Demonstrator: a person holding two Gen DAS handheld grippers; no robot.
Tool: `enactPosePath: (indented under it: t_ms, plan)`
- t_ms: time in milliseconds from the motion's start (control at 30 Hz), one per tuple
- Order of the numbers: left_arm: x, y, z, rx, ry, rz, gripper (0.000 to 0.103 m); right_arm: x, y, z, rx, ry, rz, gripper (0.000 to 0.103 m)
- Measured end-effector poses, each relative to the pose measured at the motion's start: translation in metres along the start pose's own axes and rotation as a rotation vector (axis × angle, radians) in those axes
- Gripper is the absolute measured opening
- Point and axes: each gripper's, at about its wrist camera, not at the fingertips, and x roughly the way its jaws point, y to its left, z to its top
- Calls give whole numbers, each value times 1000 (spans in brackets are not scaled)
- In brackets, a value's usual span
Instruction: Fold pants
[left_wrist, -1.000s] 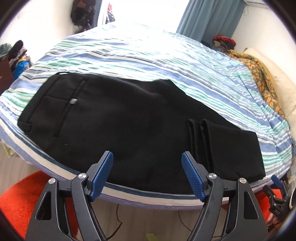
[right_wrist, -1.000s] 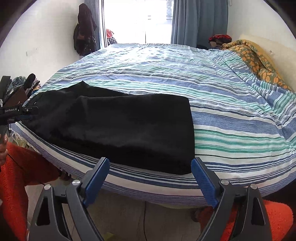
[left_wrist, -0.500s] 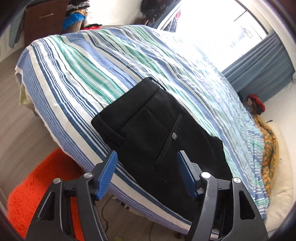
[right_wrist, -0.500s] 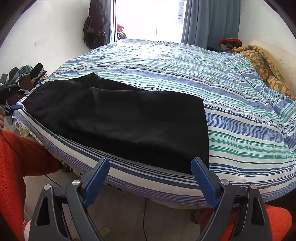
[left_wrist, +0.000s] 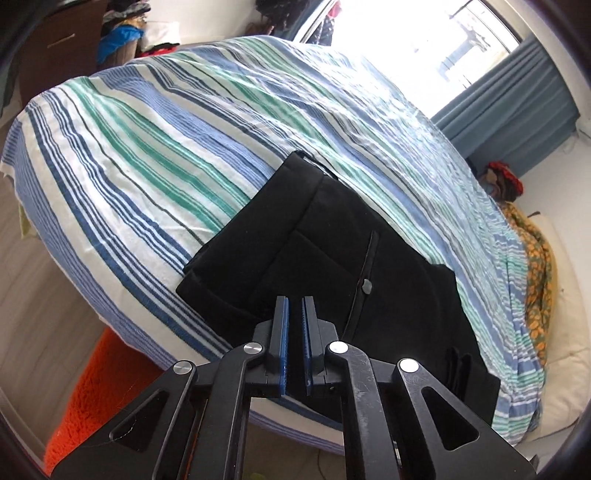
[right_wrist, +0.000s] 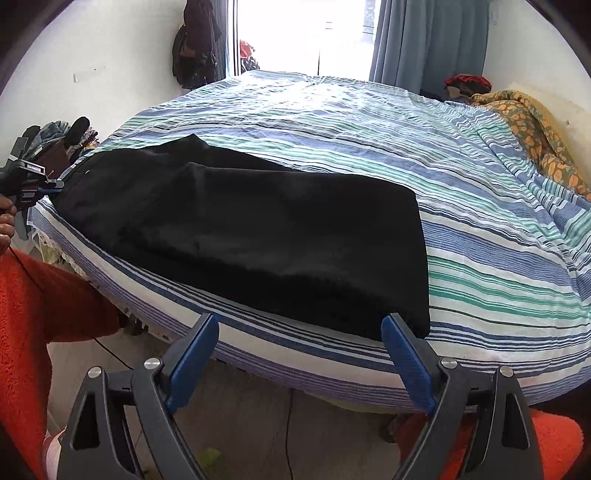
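On striped bed (right_wrist: 480, 236), black pants (right_wrist: 258, 229) lie folded flat.

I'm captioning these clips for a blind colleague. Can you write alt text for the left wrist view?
The left gripper, its blue-padded jaws closed together, is at the near edge of black pants at their waistband end. The pants lie flat on a bed with a blue, green and white striped cover, back pocket button facing up. An orange rug lies on the floor below.
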Motion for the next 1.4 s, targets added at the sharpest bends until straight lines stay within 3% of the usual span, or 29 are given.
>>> enactPosePath:
  t_ms: [67, 100, 133, 200, 367, 400, 533, 600, 767, 867, 967, 1000, 1033, 1100, 1167, 1300, 1400]
  plan:
    - [-12, 6, 1, -66, -27, -22, 8, -1, 0, 0, 4, -4, -1, 89]
    - [-20, 12, -1, -102, -41, -45, 23, -2, -1, 0, 6, -6, -1, 89]
    - [-27, 17, -3, -133, -56, -58, 47, -2, -1, 0, 8, -6, 0, 89]
    - [-39, 26, -9, -164, -97, -34, 68, -1, -2, 0, 11, -2, 0, 89]
    - [-26, 37, -11, -179, -37, 3, 62, 2, -1, 1, 13, 9, 9, 89]
    - [-21, 37, -9, -174, -31, 8, 58, 1, 1, 1, 10, 6, 8, 89]
    - [-11, 37, -6, -156, -30, 55, 23, 2, 3, 1, -1, 4, 10, 89]
    - [-14, 38, -5, -158, -54, 38, 18, 3, 4, 0, -5, 10, 10, 89]
    - [-9, 34, 8, -119, -45, 22, 17, 6, 6, -1, -14, 24, 12, 89]
    - [-2, 44, 6, -155, -17, 19, 19, 4, 8, -2, -18, 21, 13, 89]
    - [-17, 56, -5, -233, -74, -29, 31, 3, 9, -3, -18, 18, 14, 89]
    - [-23, 60, -10, -253, -101, -42, 42, 3, 8, -3, -18, 19, 14, 89]
    - [-27, 63, -13, -267, -120, -51, 46, 4, 8, -4, -18, 21, 14, 89]
    - [-25, 66, -18, -273, -111, -99, 46, 6, 7, -3, -16, 28, 15, 89]
    - [-14, 65, -19, -268, -72, -125, 35, 7, 7, -2, -15, 29, 17, 89]
    - [16, 71, -17, -303, -3, -114, 39, 5, 8, -1, -21, 22, 15, 89]
    - [22, 81, -21, -377, -20, -158, 41, 5, 7, -2, -23, 23, 10, 89]
